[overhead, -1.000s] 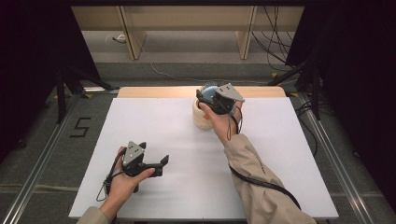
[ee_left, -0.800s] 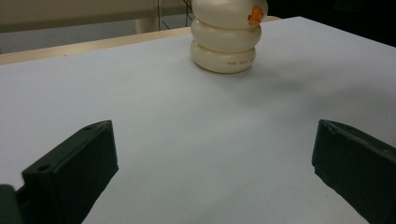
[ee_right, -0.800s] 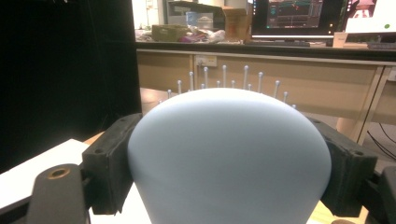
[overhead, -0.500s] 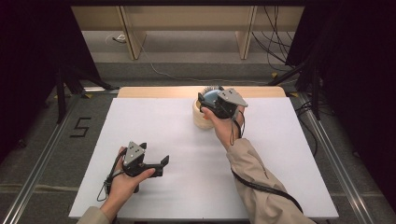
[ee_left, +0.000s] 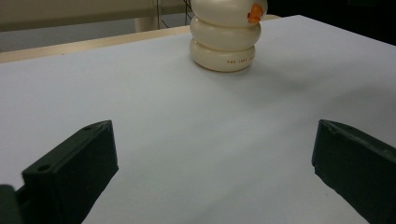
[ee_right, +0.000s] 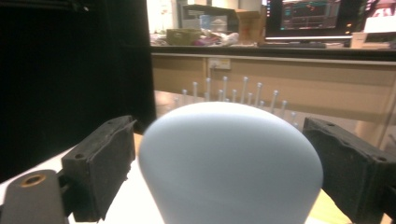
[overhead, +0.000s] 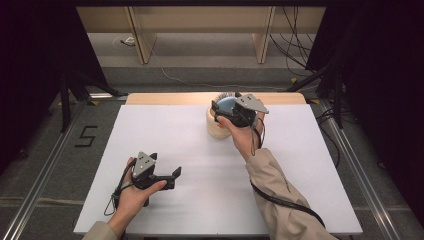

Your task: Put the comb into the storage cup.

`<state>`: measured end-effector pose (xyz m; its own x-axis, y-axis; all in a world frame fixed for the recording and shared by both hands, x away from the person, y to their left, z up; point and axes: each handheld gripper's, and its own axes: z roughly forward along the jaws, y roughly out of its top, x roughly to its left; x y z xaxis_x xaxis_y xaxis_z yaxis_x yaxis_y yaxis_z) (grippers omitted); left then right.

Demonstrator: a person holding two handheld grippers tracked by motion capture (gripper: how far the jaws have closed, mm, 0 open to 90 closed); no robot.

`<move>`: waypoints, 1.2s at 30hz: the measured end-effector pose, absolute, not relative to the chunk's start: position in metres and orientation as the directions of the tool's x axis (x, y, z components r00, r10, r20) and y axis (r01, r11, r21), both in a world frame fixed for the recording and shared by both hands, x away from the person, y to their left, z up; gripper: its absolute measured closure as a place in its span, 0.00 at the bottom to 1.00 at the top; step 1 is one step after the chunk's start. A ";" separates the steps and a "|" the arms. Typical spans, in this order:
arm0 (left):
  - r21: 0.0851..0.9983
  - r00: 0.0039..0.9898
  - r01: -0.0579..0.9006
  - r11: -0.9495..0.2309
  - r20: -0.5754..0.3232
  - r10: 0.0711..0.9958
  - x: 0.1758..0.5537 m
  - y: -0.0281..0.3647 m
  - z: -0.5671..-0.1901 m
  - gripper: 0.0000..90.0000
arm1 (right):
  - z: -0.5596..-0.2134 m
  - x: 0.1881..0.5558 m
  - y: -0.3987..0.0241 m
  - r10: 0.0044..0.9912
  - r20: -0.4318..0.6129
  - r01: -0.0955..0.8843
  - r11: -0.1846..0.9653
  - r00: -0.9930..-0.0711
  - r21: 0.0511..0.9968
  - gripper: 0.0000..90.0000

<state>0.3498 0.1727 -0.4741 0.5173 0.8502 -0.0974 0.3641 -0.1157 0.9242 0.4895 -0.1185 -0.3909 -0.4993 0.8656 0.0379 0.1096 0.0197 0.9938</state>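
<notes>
Blue brush head (ee_right: 231, 158) sits between your right gripper's (overhead: 226, 111) parted jaws, pads not touching, above the cream stacked holder (overhead: 216, 125) (far table edge); left gripper (overhead: 172, 175) rests open, well apart

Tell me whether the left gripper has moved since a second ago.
No. The left gripper lies at the same spot near the white table's front left corner, jaws open and holding nothing.

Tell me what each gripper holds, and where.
Left gripper: nothing, jaws open. Right gripper: its jaws have just been opening, one each side of the blue dome; whether they grip it cannot be told.
</notes>
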 end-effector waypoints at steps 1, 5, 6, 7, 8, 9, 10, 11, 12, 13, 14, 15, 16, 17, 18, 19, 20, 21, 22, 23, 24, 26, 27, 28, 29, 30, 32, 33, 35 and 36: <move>0.924 0.517 0.365 -0.116 -0.098 0.850 0.350 0.173 -0.474 0.00 | -0.391 0.489 -0.119 0.859 0.044 0.107 0.012 -0.510 0.994 0.10; 0.924 0.517 0.364 -0.116 -0.097 0.851 0.350 0.173 -0.474 0.00 | -0.389 0.487 -0.121 0.848 0.043 0.108 0.017 -0.528 0.994 0.07; 0.924 0.517 0.364 -0.116 -0.097 0.851 0.350 0.172 -0.474 0.00 | -0.389 0.487 -0.122 0.846 0.044 0.112 0.019 -0.531 0.994 0.06; 0.924 0.518 0.363 -0.118 -0.095 0.850 0.350 0.172 -0.474 0.00 | -0.388 0.486 -0.123 0.846 0.039 0.111 0.024 -0.531 0.994 0.06; 0.924 0.519 0.363 -0.119 -0.095 0.850 0.350 0.172 -0.474 0.00 | -0.387 0.485 -0.124 0.845 0.037 0.110 0.026 -0.534 0.994 0.05; 0.923 0.517 0.365 -0.118 -0.096 0.850 0.350 0.172 -0.474 0.00 | -0.387 0.485 -0.125 0.844 0.037 0.111 0.027 -0.536 0.993 0.05; 0.923 0.517 0.365 -0.118 -0.096 0.850 0.350 0.172 -0.475 0.00 | -0.386 0.483 -0.127 0.845 0.039 0.110 0.024 -0.534 0.994 0.06; 0.923 0.517 0.366 -0.118 -0.096 0.851 0.350 0.172 -0.475 0.00 | -0.385 0.483 -0.128 0.844 0.039 0.106 0.022 -0.534 0.994 0.06; 0.923 0.517 0.365 -0.119 -0.094 0.851 0.350 0.172 -0.474 0.00 | -0.384 0.482 -0.130 0.843 0.043 0.106 0.018 -0.537 0.994 0.06; 0.923 0.517 0.365 -0.120 -0.094 0.851 0.350 0.172 -0.474 0.00 | -0.384 0.481 -0.131 0.840 0.046 0.109 0.016 -0.541 0.994 0.06; 0.924 0.516 0.365 -0.119 -0.094 0.851 0.350 0.172 -0.474 0.00 | -0.383 0.480 -0.132 0.839 0.046 0.107 0.015 -0.543 0.994 0.06; 0.924 0.518 0.364 -0.121 -0.093 0.850 0.350 0.172 -0.474 0.00 | -0.383 0.479 -0.133 0.837 0.041 0.105 0.020 -0.545 0.994 0.06; 0.924 0.518 0.364 -0.121 -0.093 0.850 0.350 0.172 -0.474 0.00 | -0.382 0.478 -0.133 0.834 0.037 0.105 0.025 -0.550 0.994 0.06; 0.923 0.518 0.365 -0.120 -0.094 0.850 0.350 0.172 -0.474 0.00 | -0.382 0.477 -0.134 0.833 0.035 0.105 0.028 -0.553 0.994 0.06; 0.923 0.518 0.365 -0.121 -0.093 0.851 0.350 0.172 -0.474 0.00 | -0.381 0.476 -0.134 0.831 0.033 0.103 0.030 -0.555 0.994 0.06; 0.923 0.517 0.365 -0.120 -0.093 0.851 0.350 0.172 -0.474 0.00 | -0.381 0.474 -0.135 0.827 0.029 0.102 0.034 -0.561 0.994 0.06; 0.923 0.517 0.365 -0.120 -0.093 0.851 0.349 0.172 -0.474 0.00 | -0.380 0.473 -0.136 0.826 0.026 0.103 0.038 -0.564 0.994 0.06; 0.924 0.517 0.364 -0.121 -0.092 0.851 0.350 0.172 -0.474 0.00 | -0.380 0.472 -0.137 0.825 0.025 0.104 0.042 -0.564 0.994 0.06; 0.924 0.517 0.364 -0.120 -0.093 0.851 0.350 0.172 -0.474 0.00 | -0.379 0.471 -0.138 0.825 0.022 0.101 0.043 -0.565 0.994 0.07; 0.924 0.516 0.364 -0.120 -0.093 0.851 0.350 0.172 -0.474 0.00 | -0.379 0.469 -0.139 0.826 0.022 0.098 0.040 -0.563 0.994 0.07; 0.923 0.517 0.364 -0.120 -0.093 0.851 0.349 0.172 -0.474 0.00 | -0.379 0.468 -0.140 0.825 0.018 0.097 0.044 -0.565 0.994 0.07; 0.923 0.516 0.365 -0.120 -0.093 0.851 0.349 0.172 -0.474 0.00 | -0.378 0.466 -0.142 0.819 0.009 0.096 0.056 -0.574 0.994 0.07; 0.924 0.517 0.364 -0.122 -0.091 0.851 0.349 0.172 -0.474 0.00 | -0.377 0.464 -0.143 0.818 0.008 0.096 0.058 -0.575 0.994 0.07; 0.924 0.517 0.364 -0.121 -0.091 0.851 0.349 0.172 -0.474 0.00 | -0.377 0.464 -0.144 0.814 0.010 0.098 0.058 -0.581 0.994 0.06; 0.924 0.516 0.363 -0.120 -0.092 0.852 0.349 0.172 -0.474 0.00 | -0.377 0.463 -0.145 0.812 0.012 0.100 0.058 -0.584 0.993 0.06; 0.924 0.515 0.364 -0.118 -0.094 0.852 0.349 0.172 -0.474 0.00 | -0.377 0.461 -0.147 0.812 0.010 0.100 0.059 -0.584 0.993 0.07; 0.924 0.515 0.364 -0.118 -0.094 0.852 0.350 0.172 -0.474 0.00 | -0.378 0.459 -0.149 0.811 0.005 0.103 0.068 -0.585 0.992 0.07; 0.924 0.515 0.364 -0.117 -0.096 0.852 0.350 0.172 -0.474 0.00 | -0.379 0.458 -0.150 0.811 0.003 0.103 0.071 -0.585 0.992 0.07; 0.924 0.515 0.365 -0.117 -0.096 0.852 0.350 0.172 -0.474 0.00 | -0.380 0.456 -0.152 0.808 0.005 0.103 0.069 -0.590 0.992 0.07; 0.924 0.514 0.365 -0.115 -0.097 0.852 0.350 0.172 -0.474 0.00 | -0.380 0.455 -0.153 0.807 0.003 0.101 0.071 -0.591 0.992 0.07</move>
<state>0.3495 0.1721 -0.4741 0.5141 0.8522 -0.0971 0.3655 -0.1153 0.9237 0.4551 -0.1529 -0.3800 -0.5906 0.8070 0.0026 0.1011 0.0709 0.9923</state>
